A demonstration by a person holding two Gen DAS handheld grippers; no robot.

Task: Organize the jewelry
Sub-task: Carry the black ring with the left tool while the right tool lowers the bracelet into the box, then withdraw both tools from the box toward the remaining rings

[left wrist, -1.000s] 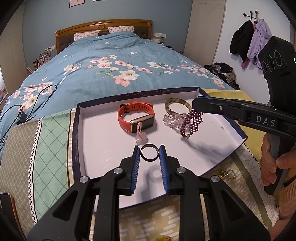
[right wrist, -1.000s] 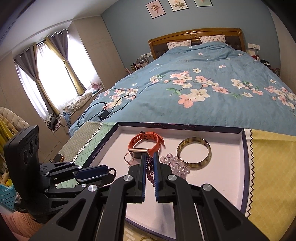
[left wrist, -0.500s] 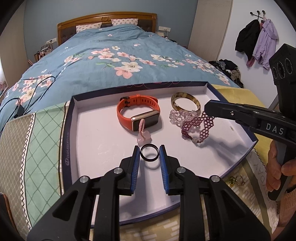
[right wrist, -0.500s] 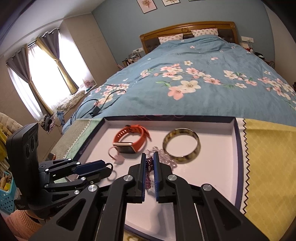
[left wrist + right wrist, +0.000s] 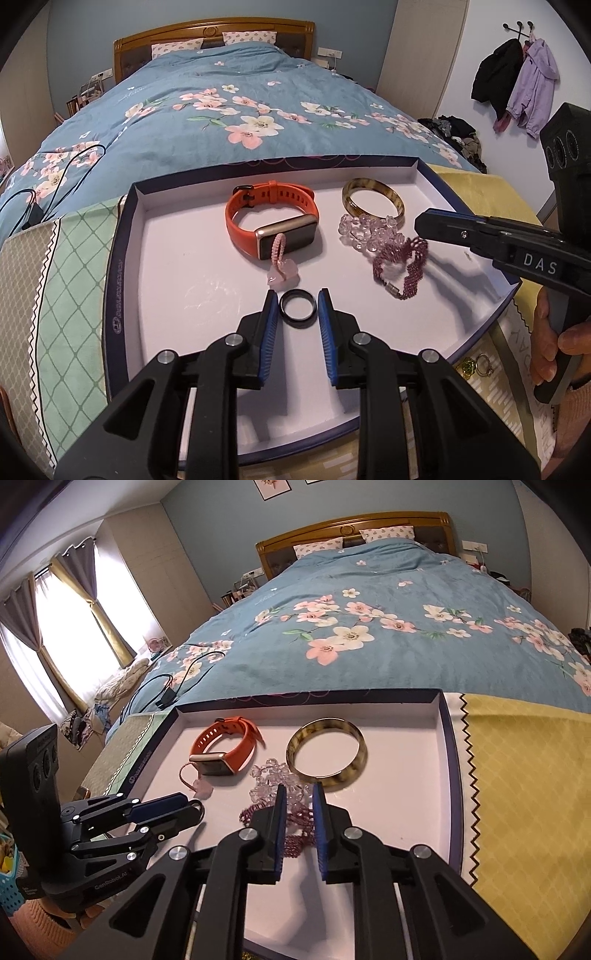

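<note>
I hold my left gripper (image 5: pixel 298 309) closed on the black ring (image 5: pixel 297 308) at lower centre of the left view, over the white tray (image 5: pixel 207 266); my right gripper (image 5: pixel 298 808) stands parted at lower centre above the purple beaded bracelet (image 5: pixel 400 266), not touching it; the orange watch (image 5: pixel 271 218) lies upper centre.

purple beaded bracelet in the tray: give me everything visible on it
The purple beaded bracelet is a wide band of small magenta beads woven in an open, lacy mesh, with a small metal clasp at its near end. It lies slack and crumpled on the white floor of the tray, right of centre, its far edge against the clear crystal bead bracelet. The right gripper hangs just above it, jaws parted, gripping nothing; contact with the beads cannot be told.
</note>
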